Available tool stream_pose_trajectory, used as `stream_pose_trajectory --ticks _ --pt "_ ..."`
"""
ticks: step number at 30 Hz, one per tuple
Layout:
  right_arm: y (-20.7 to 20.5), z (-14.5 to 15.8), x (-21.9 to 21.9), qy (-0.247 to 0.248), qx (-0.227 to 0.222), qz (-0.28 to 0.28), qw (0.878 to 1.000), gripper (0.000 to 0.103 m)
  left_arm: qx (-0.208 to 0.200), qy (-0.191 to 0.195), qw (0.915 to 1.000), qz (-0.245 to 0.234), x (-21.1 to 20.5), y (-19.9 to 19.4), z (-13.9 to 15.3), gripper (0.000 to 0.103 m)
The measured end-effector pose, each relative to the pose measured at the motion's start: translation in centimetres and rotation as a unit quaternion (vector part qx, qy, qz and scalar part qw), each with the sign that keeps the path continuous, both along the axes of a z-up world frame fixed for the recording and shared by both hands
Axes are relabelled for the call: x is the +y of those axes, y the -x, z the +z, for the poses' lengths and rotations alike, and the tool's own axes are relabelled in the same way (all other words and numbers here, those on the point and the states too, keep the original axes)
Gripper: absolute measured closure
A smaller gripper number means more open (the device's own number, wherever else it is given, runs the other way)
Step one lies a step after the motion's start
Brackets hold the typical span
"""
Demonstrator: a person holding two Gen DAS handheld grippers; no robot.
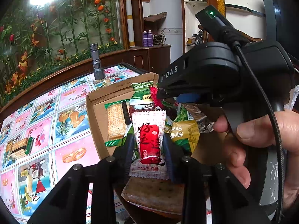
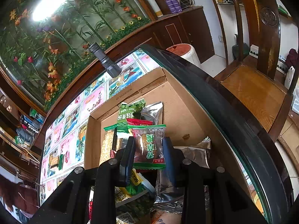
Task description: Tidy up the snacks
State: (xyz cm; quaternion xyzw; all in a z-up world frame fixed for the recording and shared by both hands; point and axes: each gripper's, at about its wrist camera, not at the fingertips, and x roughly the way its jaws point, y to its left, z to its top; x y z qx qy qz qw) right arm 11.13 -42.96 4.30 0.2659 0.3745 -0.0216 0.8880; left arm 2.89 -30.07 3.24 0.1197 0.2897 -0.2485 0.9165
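The cardboard box (image 1: 97,112) sits open on the worktop (image 1: 46,123), near its curved far-right edge, and serves as the landmark here. Inside it lies a heap of wrapped snacks: a cracker packet with green ends (image 1: 116,123) rests flat against the box's left wall, a green pea packet (image 1: 141,93) lies toward the back wall, and a yellow-green pea packet (image 1: 184,132) sits toward the right of the heap.

The left tongs (image 1: 149,149) are clenched on a white-and-red candy packet (image 1: 148,140), held upright above the box's near end, both fingers pressing its sides. Below it, at the near edge, lies a brown biscuit in clear wrap (image 1: 155,194).

The right tongs (image 2: 148,149) grasp a green-edged packet with a dark brown filling (image 2: 147,145), held over the middle of the box, above the heap. In the left wrist view the right tongs (image 1: 162,93) appear from the side, a hand (image 1: 261,141) around the handle, their tips over the back of the heap. A crumpled silver wrapper (image 2: 194,153) lies to the right of the held packet inside the box.

Outside the box, a grey flashlight (image 1: 96,63) stands upright just beyond its back wall, and a wafer packet (image 1: 19,147) lies well to the left of the box on the patterned cloth. A wooden chair (image 2: 257,93) stands beyond the worktop's edge, to the right of the box.
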Motion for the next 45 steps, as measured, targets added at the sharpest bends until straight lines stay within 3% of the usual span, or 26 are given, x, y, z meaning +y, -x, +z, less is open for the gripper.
stream_pose_trajectory --ticks 5,12,17,20,27,35,40,43,45 --pt "0.0 0.1 0.1 -0.001 -0.001 0.000 1.000 0.069 0.000 0.000 1.0000 0.001 -0.1 0.0 0.0 0.063" --pt "0.2 0.6 0.1 0.007 -0.012 -0.005 1.000 0.057 0.001 0.003 1.0000 0.009 0.2 -0.2 -0.1 0.047" --pt "0.5 1.0 0.0 0.013 -0.022 -0.013 1.000 0.056 0.003 0.011 0.9998 0.016 0.9 -0.5 0.0 0.038" --pt "0.8 1.4 -0.2 0.014 -0.032 -0.021 0.999 0.054 -0.001 0.011 0.9996 0.026 1.2 -0.5 0.4 0.028" --pt "1.8 2.6 -0.2 0.044 -0.059 -0.047 0.996 0.037 0.025 0.048 0.9973 0.051 3.7 0.0 2.1 0.008" --pt "5.0 3.9 0.6 0.083 -0.110 -0.088 0.987 0.022 0.057 0.017 0.9979 0.027 8.7 4.8 3.1 0.001" --pt "10.3 3.6 3.8 0.117 -0.145 -0.099 0.978 0.014 0.000 -0.035 0.9979 0.054 11.1 8.7 3.6 0.001" --pt "13.2 4.3 6.2 0.148 -0.161 -0.080 0.973 0.012 -0.018 -0.020 0.9980 0.058 12.8 10.7 3.6 0.000" --pt "15.0 4.6 7.5 0.161 -0.171 -0.068 0.970 0.005 -0.024 -0.020 0.9979 0.056 13.1 11.3 3.4 0.000"
